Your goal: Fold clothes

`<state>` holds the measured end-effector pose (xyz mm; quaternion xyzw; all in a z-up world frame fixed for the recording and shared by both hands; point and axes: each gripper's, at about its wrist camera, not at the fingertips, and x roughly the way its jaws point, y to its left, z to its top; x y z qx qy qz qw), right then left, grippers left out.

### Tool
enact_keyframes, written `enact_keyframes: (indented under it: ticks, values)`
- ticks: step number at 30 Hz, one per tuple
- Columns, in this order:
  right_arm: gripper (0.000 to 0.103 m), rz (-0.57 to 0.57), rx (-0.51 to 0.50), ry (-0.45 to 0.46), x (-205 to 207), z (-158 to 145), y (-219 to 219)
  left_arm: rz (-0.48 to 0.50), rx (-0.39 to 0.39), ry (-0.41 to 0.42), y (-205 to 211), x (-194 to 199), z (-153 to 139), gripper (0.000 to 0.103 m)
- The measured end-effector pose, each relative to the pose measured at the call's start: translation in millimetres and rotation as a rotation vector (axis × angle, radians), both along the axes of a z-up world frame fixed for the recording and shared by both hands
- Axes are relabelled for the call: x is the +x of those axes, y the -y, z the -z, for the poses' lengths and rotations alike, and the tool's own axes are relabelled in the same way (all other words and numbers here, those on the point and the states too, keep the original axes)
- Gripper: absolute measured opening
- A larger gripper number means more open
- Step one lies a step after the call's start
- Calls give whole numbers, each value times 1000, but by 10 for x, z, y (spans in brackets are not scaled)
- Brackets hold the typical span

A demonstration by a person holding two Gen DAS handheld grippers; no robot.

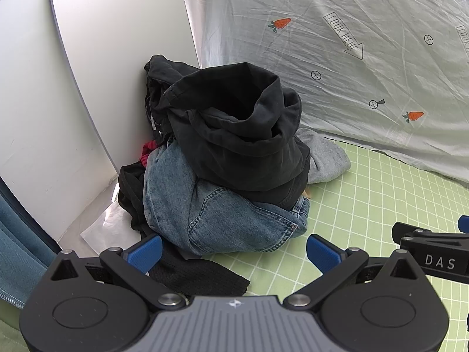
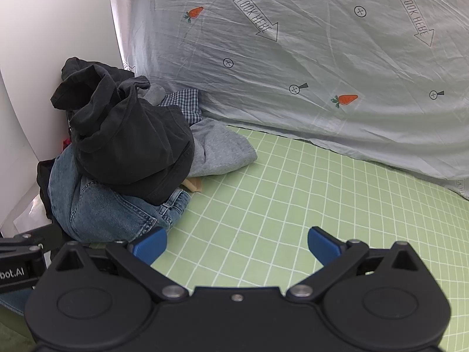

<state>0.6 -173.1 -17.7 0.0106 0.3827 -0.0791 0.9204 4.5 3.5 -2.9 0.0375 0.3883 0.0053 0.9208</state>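
Observation:
A heap of clothes sits in the corner on the green grid mat point(image 1: 366, 205). A black garment point(image 1: 234, 135) lies on top of blue jeans point(image 1: 222, 220), with a grey garment point(image 1: 328, 158) behind and a black ribbed piece point(image 1: 193, 272) in front. My left gripper point(image 1: 234, 252) is open and empty, just in front of the jeans. In the right wrist view the black garment point(image 2: 129, 140), jeans point(image 2: 102, 214), grey garment point(image 2: 222, 152) and a checked cloth point(image 2: 184, 102) show at the left. My right gripper point(image 2: 237, 243) is open and empty over the mat point(image 2: 293, 205), right of the heap.
A white panel point(image 1: 88, 88) stands left of the heap. A pale sheet printed with carrots and arrows point(image 1: 351, 58) hangs behind the mat, also in the right wrist view point(image 2: 293, 58). A blue-grey cloth point(image 1: 14, 249) lies at the far left. The right gripper's body point(image 1: 433, 255) shows at the right edge.

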Motion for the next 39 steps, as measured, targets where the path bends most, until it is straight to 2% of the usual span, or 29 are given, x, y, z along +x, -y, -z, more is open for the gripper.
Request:
enact_keyframes:
  ticks: [21,29,34,39]
  values:
    - [103,6,1,-4,34,24,-5,0,5,-14,0,54,37,103]
    - [102,19,12,-14,104,93,15,-37,-3,-39,-55,143,90,103]
    - [86,9,51,-11,256,130,18,-70,-26,-67,-159,296,140,103]
    - [77,5,153,18,521,57,43,-148,-68,-109,-388,583,148,103]
